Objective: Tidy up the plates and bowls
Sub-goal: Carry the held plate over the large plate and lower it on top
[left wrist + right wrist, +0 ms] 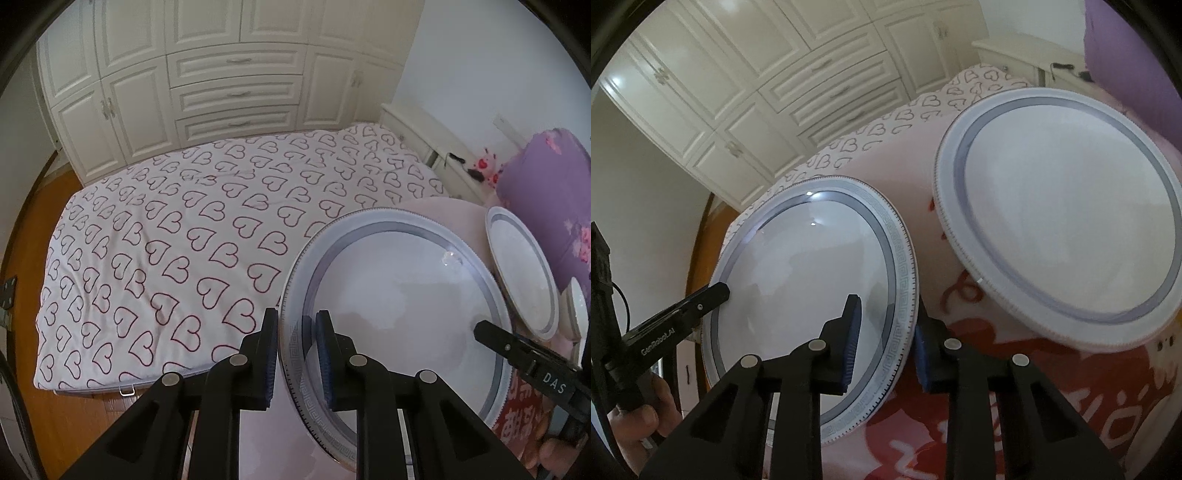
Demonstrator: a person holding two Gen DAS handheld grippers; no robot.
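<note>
Both the left gripper (295,362) and right gripper (884,343) have jaws clenched on opposite rims of the round white grey-banded plate (812,280), beside a second matching plate (1067,221).

1. The left wrist camera sat right behind the left gripper (295,354), looking forward and down along its fingers, very close to the large plate (399,306), with the heart-print bed (166,229) and white wardrobe (221,74) beyond.
2. The right wrist camera rode behind the right gripper (884,343), low and tilted, facing the same wardrobe (757,74).
3. Both views shared that plate (809,291), the second plate (521,273) (1060,218), the bed (871,133), and each caught the opposite gripper at its edge.
</note>
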